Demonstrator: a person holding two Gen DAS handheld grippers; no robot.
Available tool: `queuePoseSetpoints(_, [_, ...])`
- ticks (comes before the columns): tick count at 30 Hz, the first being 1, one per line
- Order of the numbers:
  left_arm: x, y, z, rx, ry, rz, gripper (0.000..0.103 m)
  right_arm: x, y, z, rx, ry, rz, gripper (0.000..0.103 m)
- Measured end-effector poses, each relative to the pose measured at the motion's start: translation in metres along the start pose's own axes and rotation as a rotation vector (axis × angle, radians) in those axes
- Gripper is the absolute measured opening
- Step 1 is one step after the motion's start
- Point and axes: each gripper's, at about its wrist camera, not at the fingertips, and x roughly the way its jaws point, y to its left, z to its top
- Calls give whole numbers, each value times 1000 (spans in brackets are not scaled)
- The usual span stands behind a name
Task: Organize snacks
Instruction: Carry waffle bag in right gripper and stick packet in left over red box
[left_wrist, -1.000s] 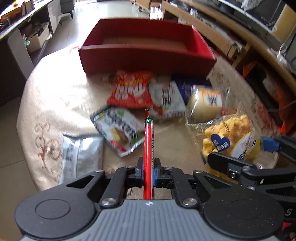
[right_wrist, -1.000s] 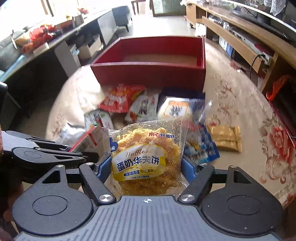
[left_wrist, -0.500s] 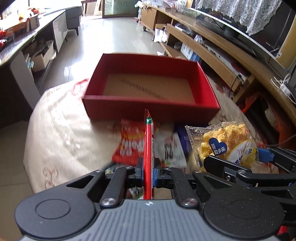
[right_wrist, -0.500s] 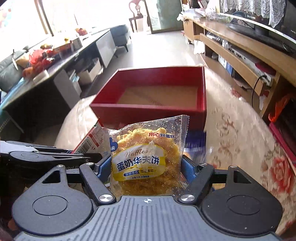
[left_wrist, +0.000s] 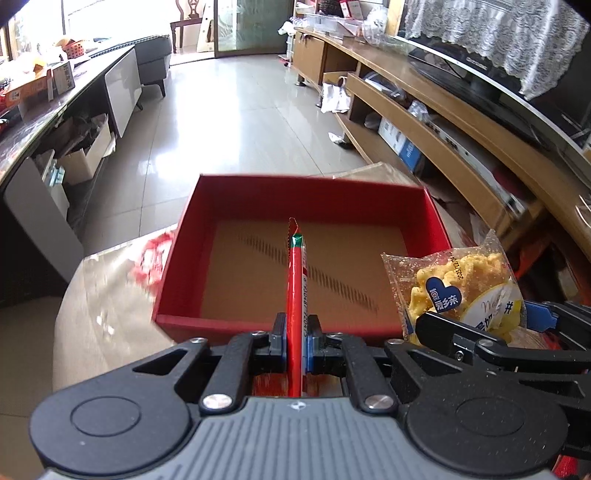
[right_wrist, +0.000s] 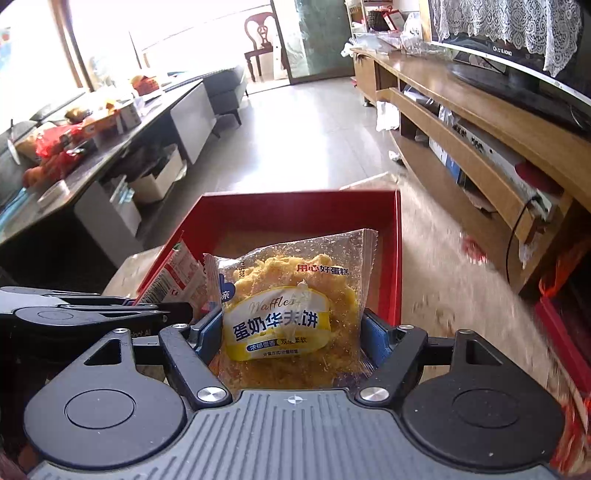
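- Your left claw is clamped on a thin red snack packet, pinched edge-on between the two blue pads, which sit almost together.
- The red snack packet stands up out of the pads and runs away from the camera; its crimped green-and-red top edge shows against the brown floor of the red box.
- In the right wrist view the same packet shows at the left, its white printed face tilted, overlapping the left wall of the red box.
- Your right claw is clamped on a clear waffle cake bag, its blue pads set wide apart and pressing on the bag's two sides.
- The waffle cake bag is held upright with its yellow label facing the camera; the crumbly yellow cake fills most of it and its sealed top edge rises in front of the box's interior.
- From the left wrist view the right claw and its bag sit at the right, just beside the box's near right corner.
- The red box is open-topped with a bare brown cardboard floor; nothing lies in the part that shows.
- The box stands on the bench, covered by a beige cloth with a red floral print; the cloth is smeared by blur.
- Both claws sit side by side at the box's near wall, left claw about mid-wall, right claw toward the right side.
- Beyond the bench: a tiled floor, a long wooden TV unit on the right, and a dark counter crowded with items on the left.
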Motion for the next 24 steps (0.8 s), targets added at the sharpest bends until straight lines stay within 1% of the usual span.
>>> queuePoseSetpoints(5, [23, 1, 26, -10, -9, 23, 7, 24, -8, 19, 16, -1, 1, 80])
queuePoseSetpoints(10, [46, 0, 40, -11, -6, 28, 7, 47, -16, 31, 30, 5, -8, 80])
queuePoseSetpoints(18, [86, 1, 47, -18, 28, 57, 7, 83, -23, 35, 40, 52, -34, 80])
queuePoseSetpoints(21, [94, 2, 46, -18, 31, 67, 7, 90, -22, 34, 35, 60, -38, 80])
queuePoseSetpoints(24, [100, 0, 45, 3, 15, 98, 7, 95, -23, 33, 38, 70, -36, 80])
